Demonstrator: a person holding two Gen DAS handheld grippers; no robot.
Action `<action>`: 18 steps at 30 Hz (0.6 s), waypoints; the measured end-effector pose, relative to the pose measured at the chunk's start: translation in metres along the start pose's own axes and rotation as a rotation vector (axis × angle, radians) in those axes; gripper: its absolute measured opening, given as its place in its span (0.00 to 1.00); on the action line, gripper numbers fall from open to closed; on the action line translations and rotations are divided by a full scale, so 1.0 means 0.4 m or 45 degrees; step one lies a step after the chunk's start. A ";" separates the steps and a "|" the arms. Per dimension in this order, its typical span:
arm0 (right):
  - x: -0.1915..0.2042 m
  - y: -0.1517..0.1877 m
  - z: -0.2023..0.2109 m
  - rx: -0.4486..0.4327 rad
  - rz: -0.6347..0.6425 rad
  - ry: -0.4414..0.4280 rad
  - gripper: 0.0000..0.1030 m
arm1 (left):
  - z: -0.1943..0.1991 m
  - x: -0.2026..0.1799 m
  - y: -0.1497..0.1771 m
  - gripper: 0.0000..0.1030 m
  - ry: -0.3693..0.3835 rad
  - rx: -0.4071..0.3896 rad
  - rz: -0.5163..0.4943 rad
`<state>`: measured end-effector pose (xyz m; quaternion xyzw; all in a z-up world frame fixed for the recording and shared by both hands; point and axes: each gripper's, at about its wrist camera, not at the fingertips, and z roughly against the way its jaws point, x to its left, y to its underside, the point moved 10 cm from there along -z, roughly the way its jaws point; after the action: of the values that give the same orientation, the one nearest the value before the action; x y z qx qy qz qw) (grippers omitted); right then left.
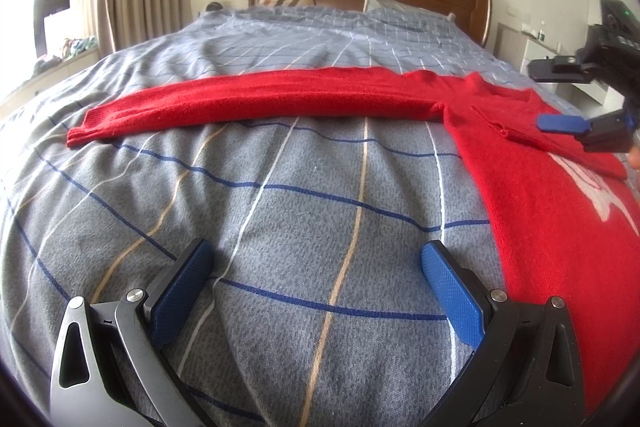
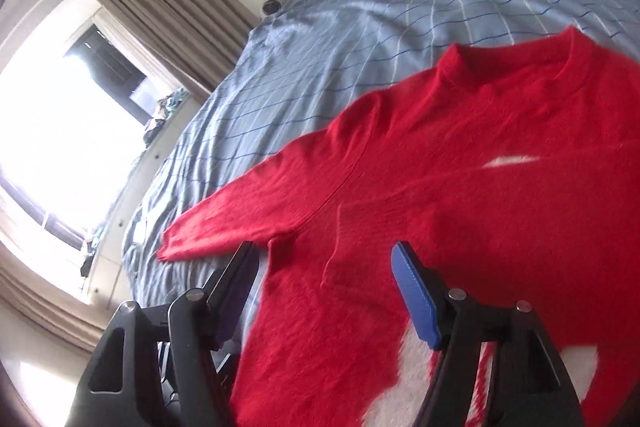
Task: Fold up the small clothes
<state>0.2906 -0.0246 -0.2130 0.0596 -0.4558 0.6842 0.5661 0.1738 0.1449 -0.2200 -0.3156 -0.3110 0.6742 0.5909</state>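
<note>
We are early in the fold: the red sweater (image 1: 532,163) lies flat on the bed (image 1: 280,187), its body to our right and one long sleeve (image 1: 248,99) stretched straight out to the left across the checked cover, not yet brought in. Our left gripper (image 1: 316,267) hovers over bare bedding just beside the sweater's hem edge, fingers (image 1: 452,287) spread wide with nothing between them. Our right gripper (image 2: 324,267) is over the sweater's body near the armpit seam, its fingers apart and holding nothing; that view is blurred, so we cannot tell whether the tips touch the knit.

We judge the next move to be a pinch on the sleeve cuff or shoulder, then a carry across the chest. That calls for closing on the thick, fuzzy knit alone, without catching the cover beneath. The wool looks soft and heavy, with a ribbed collar (image 2: 560,63) and a white motif (image 2: 512,161) on the front, so it should drape and hold a crease loosely.
</note>
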 end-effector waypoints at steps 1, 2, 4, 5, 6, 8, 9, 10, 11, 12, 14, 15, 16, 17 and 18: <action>0.009 0.018 0.036 -0.008 0.022 -0.039 0.67 | -0.001 0.000 -0.001 1.00 0.001 -0.001 0.000; 0.009 0.034 0.076 -0.019 0.048 -0.060 0.68 | 0.002 0.000 0.002 1.00 0.002 -0.005 0.001; -0.024 0.046 0.166 -0.059 0.091 -0.014 0.75 | 0.002 0.001 0.001 1.00 0.002 -0.007 0.002; -0.059 0.049 0.222 -0.089 0.126 0.065 0.77 | 0.002 0.001 0.001 1.00 0.003 -0.010 0.002; -0.099 0.048 0.273 -0.118 0.164 0.153 0.78 | 0.003 0.001 0.001 1.00 0.003 -0.013 0.003; -0.194 0.055 0.377 -0.176 0.234 0.356 0.78 | 0.002 0.001 0.001 1.00 0.002 -0.016 0.002; -0.248 0.063 0.436 -0.211 0.246 0.452 0.78 | 0.001 0.001 0.000 1.00 0.001 -0.016 0.002; -0.294 0.064 0.484 -0.239 0.246 0.526 0.78 | 0.002 0.001 0.001 1.00 0.002 -0.015 0.002; -0.342 0.065 0.525 -0.267 0.239 0.595 0.78 | 0.002 0.001 0.002 1.00 0.002 -0.015 0.002; -0.387 0.072 0.570 -0.295 0.226 0.655 0.78 | 0.002 0.001 0.002 1.00 0.001 -0.016 0.002; -0.467 0.085 0.647 -0.354 0.196 0.752 0.78 | 0.002 0.001 0.002 1.00 0.001 -0.017 0.002; -0.505 0.098 0.677 -0.379 0.177 0.794 0.78 | 0.002 0.001 0.002 1.00 0.001 -0.016 0.001; -0.542 0.114 0.703 -0.402 0.148 0.832 0.78 | 0.002 0.002 0.002 1.00 0.000 -0.016 0.001; -0.581 0.134 0.722 -0.424 0.100 0.862 0.78 | 0.004 0.002 0.004 1.00 -0.002 -0.015 -0.001; -0.612 0.151 0.735 -0.442 0.040 0.867 0.78 | 0.005 0.003 0.004 1.00 -0.004 -0.015 -0.001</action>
<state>0.1988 -0.4008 -0.2231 -0.2749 -0.3518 0.5861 0.6761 0.1712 0.1457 -0.2203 -0.3181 -0.3161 0.6725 0.5888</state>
